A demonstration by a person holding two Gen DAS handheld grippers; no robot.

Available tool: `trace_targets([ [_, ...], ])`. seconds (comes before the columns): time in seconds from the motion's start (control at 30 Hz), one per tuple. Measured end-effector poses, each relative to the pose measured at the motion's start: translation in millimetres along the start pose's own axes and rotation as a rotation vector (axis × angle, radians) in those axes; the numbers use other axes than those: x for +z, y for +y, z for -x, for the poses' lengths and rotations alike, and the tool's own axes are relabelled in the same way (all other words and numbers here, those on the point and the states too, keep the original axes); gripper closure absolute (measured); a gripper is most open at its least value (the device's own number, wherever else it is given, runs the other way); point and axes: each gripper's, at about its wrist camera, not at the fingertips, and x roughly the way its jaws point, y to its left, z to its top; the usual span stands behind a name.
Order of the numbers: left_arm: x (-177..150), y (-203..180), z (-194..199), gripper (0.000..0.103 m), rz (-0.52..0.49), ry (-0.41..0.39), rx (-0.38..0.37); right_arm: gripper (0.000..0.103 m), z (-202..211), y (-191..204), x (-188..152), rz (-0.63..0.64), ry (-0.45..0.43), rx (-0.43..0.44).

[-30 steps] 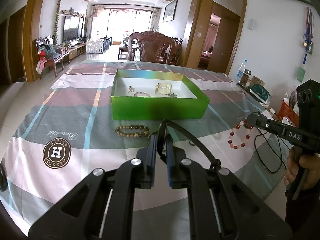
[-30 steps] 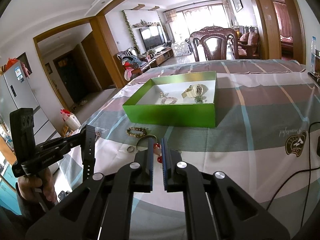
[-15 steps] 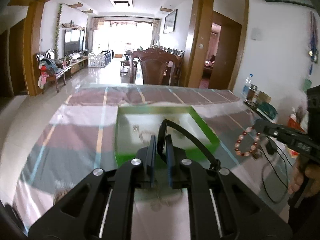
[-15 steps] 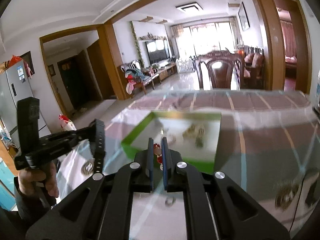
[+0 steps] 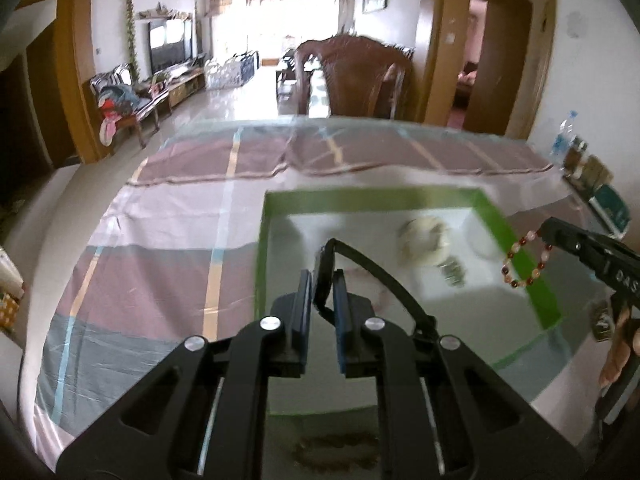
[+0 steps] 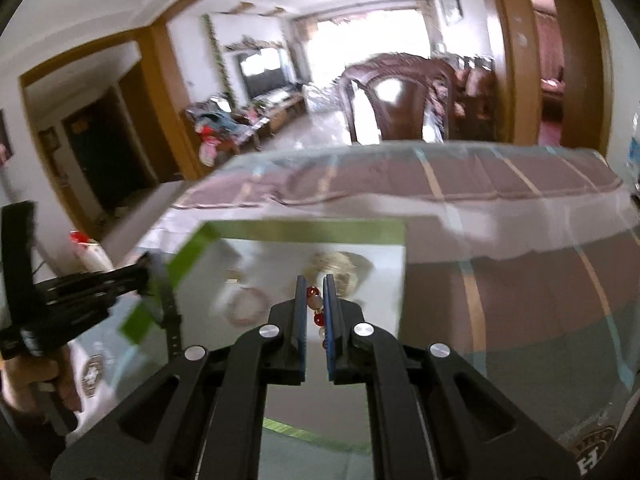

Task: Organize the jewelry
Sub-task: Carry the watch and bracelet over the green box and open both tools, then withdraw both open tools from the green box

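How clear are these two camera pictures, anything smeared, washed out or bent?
Left wrist view: the green box and the jewelry in it are smeared by motion, while the left hand-held gripper and its black strap stay sharp. Right wrist view: the box is smeared too, the bead bracelet crisp. In both, the far window is washed out and the fisheye bends the door frames.

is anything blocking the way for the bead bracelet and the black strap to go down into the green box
Nothing visible does. The green box is open-topped. The right gripper holds the bead bracelet over its right rim; the left gripper holds the black strap over the white floor, beside the pale watch already inside.
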Motion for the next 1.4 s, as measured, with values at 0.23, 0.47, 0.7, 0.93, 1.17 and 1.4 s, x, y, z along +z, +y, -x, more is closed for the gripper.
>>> trace_targets([
  [0.23, -19.0, 6.0, 28.9, 0.008, -0.034, -0.143, 0.085, 0.019, 41.1, 3.1, -18.4, -0.002, -0.131, -0.056],
  [0.47, -77.1, 7.0, 110.3, 0.004, 0.07, -0.22, 0.013, 0.015, 124.6, 33.2, -69.8, 0.04, -0.197, -0.028],
  [0.7, -132.4, -8.1, 140.0, 0.004, 0.094, -0.172, 0.036, 0.015, 157.5, 62.0, -128.6, 0.07, -0.181, -0.045],
  [0.93, -168.0, -22.7, 155.5, 0.004, 0.088, -0.152, 0.041, 0.015, 171.2, 71.0, -162.4, 0.073, -0.158, -0.05],
  [1.17, -177.3, -37.1, 164.9, 0.004, 0.068, -0.151, 0.015, 0.015, 178.6, 74.4, -178.2, 0.072, -0.148, -0.049],
  [1.4, -177.9, -38.0, 167.0, 0.004, 0.077, -0.151, 0.016, 0.015, 179.2, 74.4, -180.1, 0.069, -0.144, -0.044],
])
